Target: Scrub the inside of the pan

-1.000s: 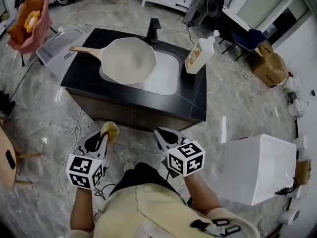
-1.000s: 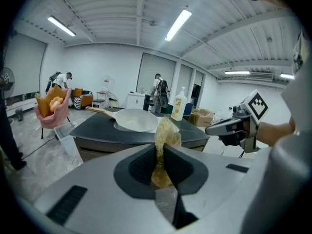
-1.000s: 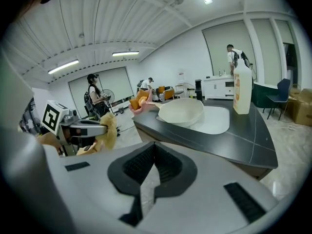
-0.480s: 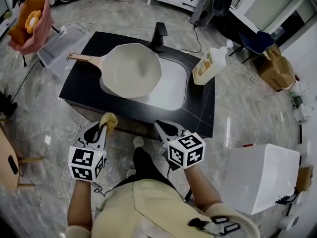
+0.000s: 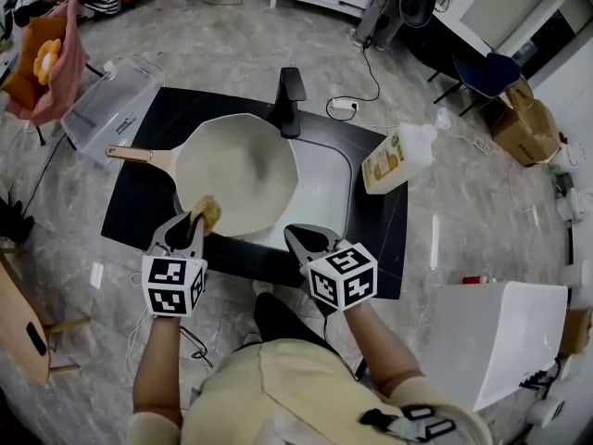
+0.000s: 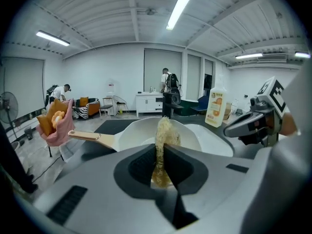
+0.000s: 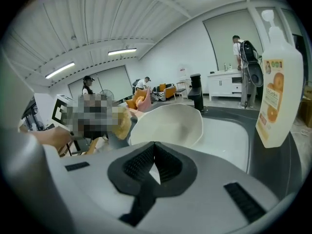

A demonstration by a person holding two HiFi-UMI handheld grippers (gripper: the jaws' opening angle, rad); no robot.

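Observation:
A cream pan [image 5: 236, 170] with a wooden handle [image 5: 139, 154] lies tilted across the left part of the white sink [image 5: 322, 191] in a black counter [image 5: 371, 225]. My left gripper [image 5: 198, 222] is shut on a yellow scrubber [image 5: 209, 213], which sits at the pan's near rim. In the left gripper view the scrubber [image 6: 165, 135] sticks up between the closed jaws of the left gripper [image 6: 163, 152], with the pan [image 6: 136, 134] just beyond. My right gripper [image 5: 310, 241] hovers over the counter's front edge. It is shut and empty; the right gripper [image 7: 155, 146] faces the pan [image 7: 168, 126].
A black faucet [image 5: 289, 89] stands behind the sink. A soap bottle [image 5: 398, 158] stands on the counter's right side. On the floor are a clear plastic bin [image 5: 111, 105] to the left, a white box [image 5: 491, 327] to the right and cables.
The person has stepped up to the counter. Both grippers moved forward; the left one, with the scrubber, went from over the floor to the pan's near rim.

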